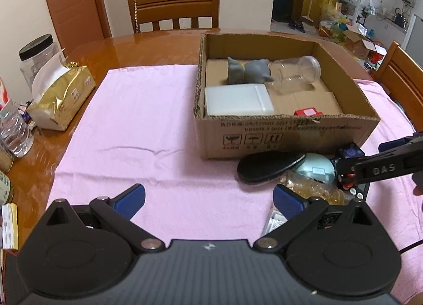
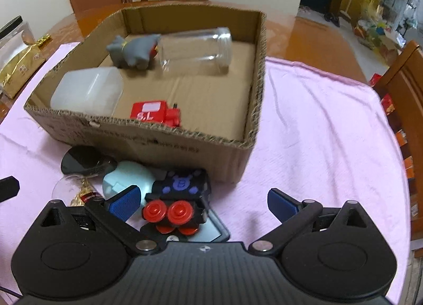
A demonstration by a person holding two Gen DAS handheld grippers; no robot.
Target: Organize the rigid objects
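Corrugated cardboard box (image 2: 253, 109); pink cloth (image 1: 137, 120); glossy, likely wooden, table (image 1: 148, 48).

Pink cloth (image 1: 137, 125) left of cardboard box (image 1: 285, 130) seen bare; wide passage offered there. Cloth right of box, in right wrist view, likewise bare. Box open-topped; right-hand floor area unoccupied. Box left and rear taken up by white container (image 2: 87, 91), grey toy (image 2: 132, 51), clear jar (image 2: 195, 51), red toy (image 2: 156, 115). Strip before box front wall crowded: black oval piece (image 2: 84, 163), pale blue object (image 2: 127, 178), black toy with red wheels (image 2: 179, 199). Table's left edge blocked by gold packet (image 1: 63, 96), black-lidded jar (image 1: 37, 59).
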